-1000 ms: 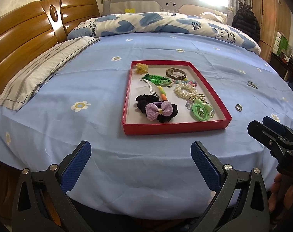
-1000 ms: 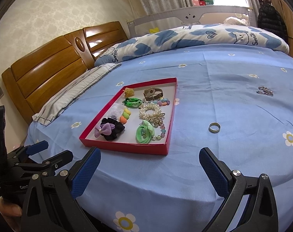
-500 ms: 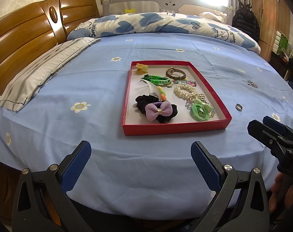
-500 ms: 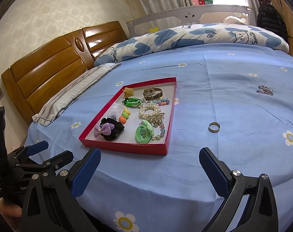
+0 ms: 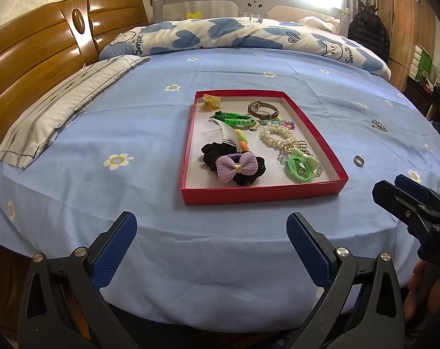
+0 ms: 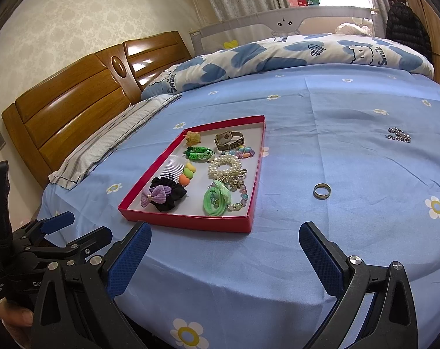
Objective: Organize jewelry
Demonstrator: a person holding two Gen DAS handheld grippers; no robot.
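Observation:
A red tray lies on the blue bed sheet and holds several pieces: a purple bow on a black scrunchie, a green hair tie, a pearl bracelet, a watch. A metal ring and a sparkly chain piece lie on the sheet right of the tray. My left gripper is open and empty at the bed's near edge. My right gripper is open and empty, nearest the ring.
A striped pillow lies at the left by the wooden headboard. A rolled blue-and-white quilt lies across the far side. A wardrobe stands at the right. The right gripper shows in the left wrist view.

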